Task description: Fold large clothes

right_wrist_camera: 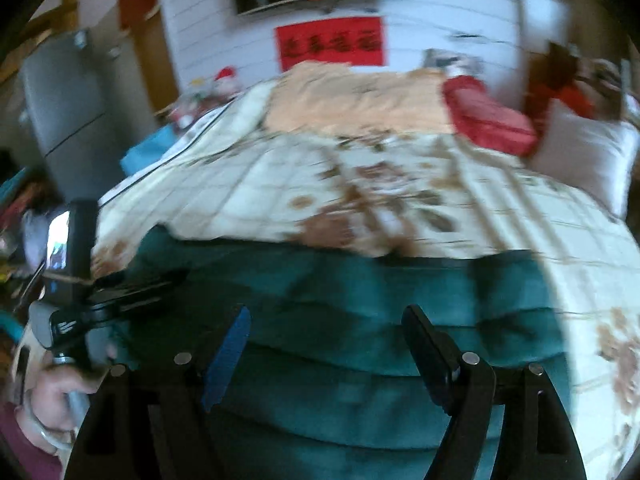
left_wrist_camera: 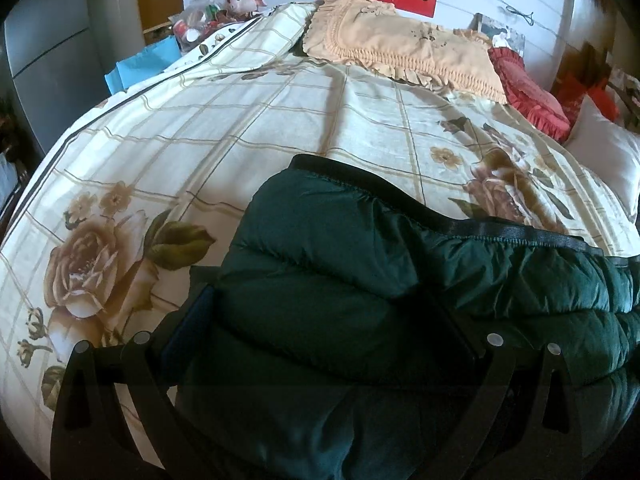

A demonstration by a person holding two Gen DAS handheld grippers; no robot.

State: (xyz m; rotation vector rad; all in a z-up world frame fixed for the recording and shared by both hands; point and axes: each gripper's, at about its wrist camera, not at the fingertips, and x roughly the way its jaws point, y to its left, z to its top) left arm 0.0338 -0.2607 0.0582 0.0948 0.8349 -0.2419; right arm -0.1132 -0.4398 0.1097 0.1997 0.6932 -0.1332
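A dark green quilted puffer jacket point(left_wrist_camera: 360, 280) with a black trimmed hem lies on the floral bed cover point(left_wrist_camera: 200, 140). My left gripper point(left_wrist_camera: 320, 320) sits over the jacket's left part with padded fabric bulging between its jaws, which stand wide; the fabric hides the right pad. In the blurred right wrist view the jacket point(right_wrist_camera: 340, 300) spreads across the bed's near part. My right gripper point(right_wrist_camera: 328, 344) is open just above it with nothing between its fingers. The left gripper point(right_wrist_camera: 132, 288) shows there at the jacket's left edge, held by a hand.
A beige frilled pillow point(left_wrist_camera: 400, 48), a red cushion point(left_wrist_camera: 528, 92) and a white pillow point(left_wrist_camera: 608, 152) lie at the head of the bed. A blue bag point(left_wrist_camera: 140, 66), toys and a grey cabinet point(left_wrist_camera: 48, 60) stand at the left.
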